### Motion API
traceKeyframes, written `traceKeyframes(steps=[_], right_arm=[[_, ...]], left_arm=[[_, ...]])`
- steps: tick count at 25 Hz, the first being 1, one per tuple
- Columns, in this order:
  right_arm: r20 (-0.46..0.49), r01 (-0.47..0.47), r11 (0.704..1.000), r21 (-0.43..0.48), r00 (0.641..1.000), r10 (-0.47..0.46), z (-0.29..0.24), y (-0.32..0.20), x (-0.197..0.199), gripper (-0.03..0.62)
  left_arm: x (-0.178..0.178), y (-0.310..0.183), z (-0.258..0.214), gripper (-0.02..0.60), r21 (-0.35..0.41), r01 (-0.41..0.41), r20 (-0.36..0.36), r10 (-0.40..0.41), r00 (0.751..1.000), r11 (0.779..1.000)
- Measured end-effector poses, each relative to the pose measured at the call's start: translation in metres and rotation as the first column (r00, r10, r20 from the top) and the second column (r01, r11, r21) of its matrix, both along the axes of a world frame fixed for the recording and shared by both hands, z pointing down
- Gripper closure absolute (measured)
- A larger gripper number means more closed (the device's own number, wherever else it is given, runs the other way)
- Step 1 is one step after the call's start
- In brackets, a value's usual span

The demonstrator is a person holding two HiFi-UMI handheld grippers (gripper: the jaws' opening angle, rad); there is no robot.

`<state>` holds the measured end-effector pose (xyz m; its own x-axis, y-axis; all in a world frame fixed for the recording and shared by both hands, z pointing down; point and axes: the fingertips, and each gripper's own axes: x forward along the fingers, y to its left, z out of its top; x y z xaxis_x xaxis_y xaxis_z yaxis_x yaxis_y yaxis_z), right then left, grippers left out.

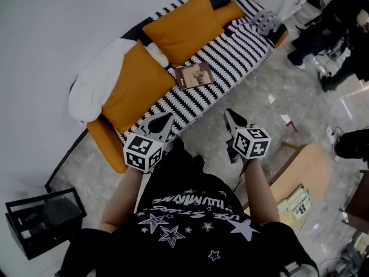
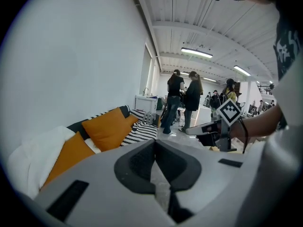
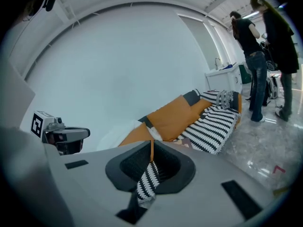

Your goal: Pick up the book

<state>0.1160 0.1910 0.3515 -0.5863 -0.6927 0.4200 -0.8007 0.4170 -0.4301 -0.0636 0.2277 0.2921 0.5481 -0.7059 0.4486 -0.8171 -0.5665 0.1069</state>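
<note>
A brown book (image 1: 194,75) lies flat on the striped seat of the sofa (image 1: 242,51), between the orange cushions and the seat's front edge. In the right gripper view the book (image 3: 183,143) peeks out just beyond the jaw tips. My left gripper (image 1: 165,119) and right gripper (image 1: 229,115) hover side by side above the floor in front of the sofa. Both point toward it and stay short of the book. The left gripper (image 2: 154,143) has its jaws together with nothing in them. The right gripper (image 3: 151,143) is likewise shut and empty.
Two orange cushions (image 1: 184,27) and a white blanket (image 1: 95,79) lean on the sofa back, and a grey patterned pillow (image 1: 266,21) lies at its far end. A low wooden table (image 1: 308,166) stands at the right, a black box (image 1: 43,218) at lower left. People (image 1: 323,33) stand beyond.
</note>
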Motion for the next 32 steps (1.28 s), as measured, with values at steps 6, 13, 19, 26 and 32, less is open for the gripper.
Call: traceKeyframes(steps=[6, 13, 19, 26, 32], right_arm=[[-0.016, 0.016, 1.0, -0.019, 1.0, -0.016, 0.012, -0.013, -0.006, 0.56], [-0.022, -0.074, 0.997, -0.037, 0.997, 0.074, 0.013, -0.048, 0.022, 0.56], [-0.012, -0.113, 0.99, -0.085, 0.994, 0.112, 0.025, -0.087, 0.026, 0.56], [0.12, -0.185, 0.967, -0.177, 0.971, 0.208, 0.042, -0.155, 0.014, 0.56], [0.072, -0.213, 0.952, -0.221, 0.97, 0.234, 0.065, -0.192, 0.01, 0.56]], left_arm=[[0.001, -0.021, 0.01, 0.577, -0.02, -0.018, -0.006, 0.018, 1.0, 1.0], [0.012, -0.068, 0.021, 0.577, -0.042, -0.058, -0.023, 0.057, 0.998, 0.997], [0.012, -0.115, 0.031, 0.577, -0.062, -0.074, -0.029, 0.072, 0.997, 0.995], [-0.012, -0.178, 0.045, 0.577, -0.088, -0.058, -0.008, 0.057, 0.998, 0.994], [-0.024, -0.218, 0.062, 0.577, -0.101, -0.073, 0.011, 0.074, 0.997, 0.992]])
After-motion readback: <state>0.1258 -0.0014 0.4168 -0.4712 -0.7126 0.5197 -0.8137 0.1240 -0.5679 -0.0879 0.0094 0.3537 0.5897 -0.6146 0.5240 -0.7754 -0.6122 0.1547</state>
